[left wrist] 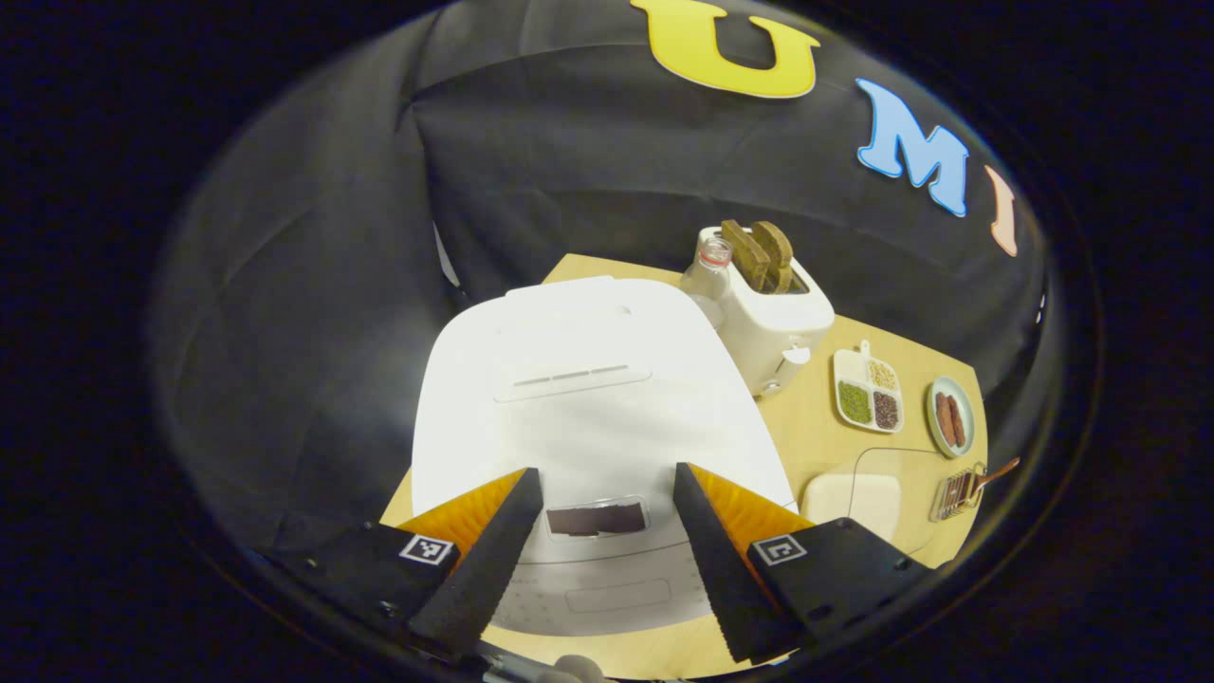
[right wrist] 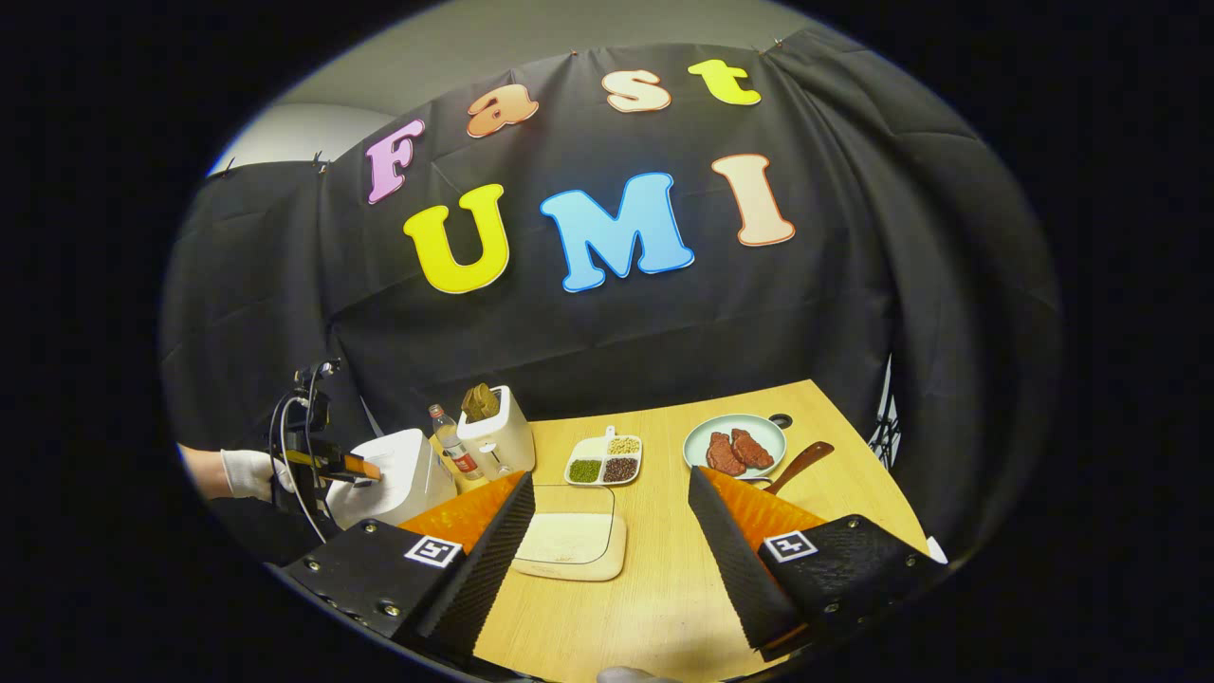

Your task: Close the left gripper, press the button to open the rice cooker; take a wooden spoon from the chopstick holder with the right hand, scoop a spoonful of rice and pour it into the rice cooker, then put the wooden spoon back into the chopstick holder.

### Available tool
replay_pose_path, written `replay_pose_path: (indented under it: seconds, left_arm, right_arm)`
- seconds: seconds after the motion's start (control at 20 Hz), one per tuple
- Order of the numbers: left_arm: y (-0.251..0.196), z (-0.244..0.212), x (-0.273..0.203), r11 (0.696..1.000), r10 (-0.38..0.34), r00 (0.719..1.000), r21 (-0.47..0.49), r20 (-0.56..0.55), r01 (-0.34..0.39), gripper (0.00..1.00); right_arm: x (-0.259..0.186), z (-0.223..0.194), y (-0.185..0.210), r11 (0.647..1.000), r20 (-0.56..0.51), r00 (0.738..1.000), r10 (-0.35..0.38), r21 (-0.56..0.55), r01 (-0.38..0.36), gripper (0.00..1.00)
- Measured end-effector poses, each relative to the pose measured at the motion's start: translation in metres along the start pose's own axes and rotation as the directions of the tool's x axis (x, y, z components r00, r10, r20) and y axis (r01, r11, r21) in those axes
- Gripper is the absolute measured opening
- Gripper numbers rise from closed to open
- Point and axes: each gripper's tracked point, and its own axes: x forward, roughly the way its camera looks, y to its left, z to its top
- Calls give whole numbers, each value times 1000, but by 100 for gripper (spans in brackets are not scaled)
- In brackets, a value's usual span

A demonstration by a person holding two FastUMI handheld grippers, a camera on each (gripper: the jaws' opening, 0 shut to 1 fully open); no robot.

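Observation:
The white rice cooker (left wrist: 588, 398) stands with its lid down, a dark panel (left wrist: 597, 519) at its front edge. My left gripper (left wrist: 604, 472) hangs open just above that front, one finger on each side of the panel. At the right edge a wire chopstick holder (left wrist: 958, 491) holds the wooden spoon (left wrist: 998, 470). A shallow rice tray (left wrist: 854, 498) sits beside it. My right gripper (right wrist: 607, 477) is open over the table with nothing between its fingers, the rice tray (right wrist: 572, 543) below it. The spoon's handle (right wrist: 801, 465) sticks out behind its right finger. A gloved hand (right wrist: 248, 472) holds the left gripper (right wrist: 327, 460) over the rice cooker (right wrist: 398, 474).
Behind the cooker stand a white toaster (left wrist: 773, 323) with bread and a small bottle (left wrist: 709, 275). A divided dish of beans (right wrist: 604, 460) and a plate of meat (right wrist: 735, 446) lie toward the back of the wooden table (right wrist: 664, 588). Black cloth walls the booth.

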Motion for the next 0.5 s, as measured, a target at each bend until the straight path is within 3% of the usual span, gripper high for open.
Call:
replay_pose_path:
  seconds: [0.15,0.25,0.35,0.5]
  left_arm:
    - [-8,23,-18,1000,-16,995,4,97,16,100]
    - [-19,53,-52,999,-39,975,18,218,36,100]
    - [-28,85,-98,999,-49,933,17,356,47,99]
    - [-42,98,-158,997,-77,860,30,505,72,98]
  right_arm:
    - [-1,8,3,1000,13,1000,2,-22,-2,100]
    - [-4,17,5,999,38,999,-5,-52,7,100]
    - [-6,27,7,996,66,998,-13,-82,18,100]
    - [-15,52,12,992,134,991,-25,-119,41,99]
